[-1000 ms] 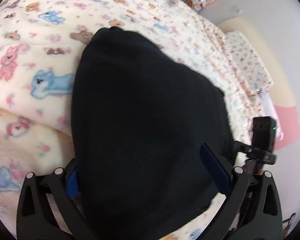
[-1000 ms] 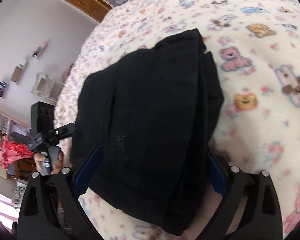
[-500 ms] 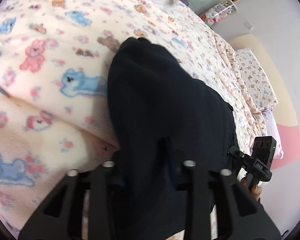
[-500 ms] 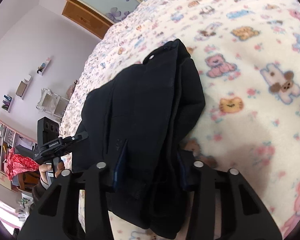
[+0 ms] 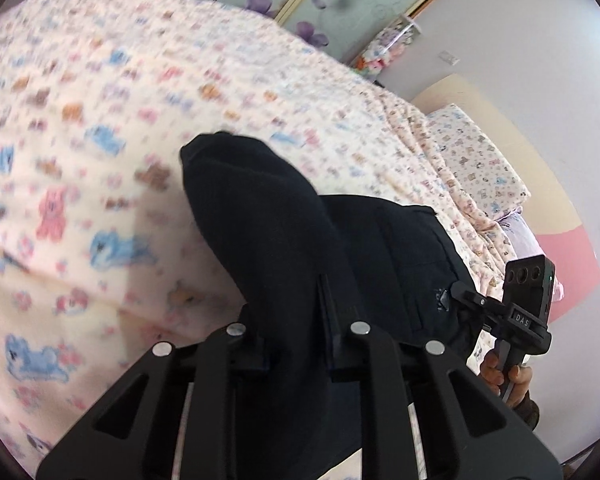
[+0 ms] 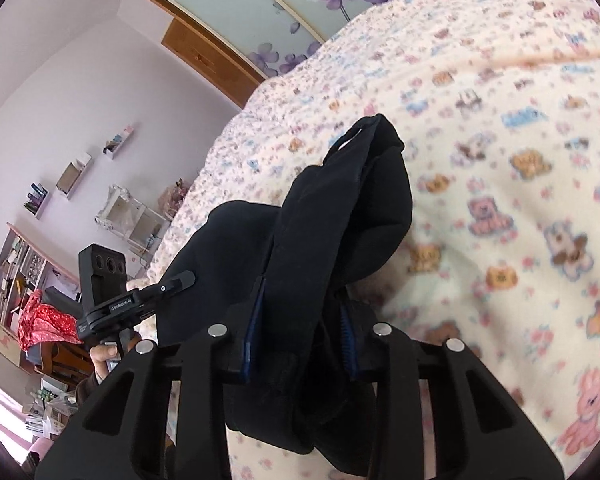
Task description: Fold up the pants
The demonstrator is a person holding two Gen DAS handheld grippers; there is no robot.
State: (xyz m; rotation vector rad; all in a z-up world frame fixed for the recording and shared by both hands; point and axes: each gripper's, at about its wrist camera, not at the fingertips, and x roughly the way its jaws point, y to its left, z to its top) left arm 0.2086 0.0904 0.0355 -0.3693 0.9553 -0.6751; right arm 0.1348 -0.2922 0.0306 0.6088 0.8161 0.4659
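Observation:
The black pants (image 5: 276, 232) lie folded on a bed blanket printed with cartoon animals (image 5: 80, 140). My left gripper (image 5: 296, 320) is shut on the near edge of the pants and lifts it off the blanket. My right gripper (image 6: 300, 320) is shut on the other near edge of the pants (image 6: 340, 216), which rise in a bunched fold. The left gripper's body (image 6: 116, 300) shows at the left of the right wrist view. The right gripper's body (image 5: 520, 312) shows at the right of the left wrist view.
The bed blanket (image 6: 520, 160) spreads far around the pants. A pillow (image 5: 476, 160) lies at the bed's head. A wardrobe with flowered glass doors (image 6: 280, 12) stands behind the bed. Shelves and clutter (image 6: 28, 272) line the wall to the left.
Both grippers went from open around the pants to shut on the near edge. They have lifted the cloth up and back, so the pants bunch and rise from the blanket.

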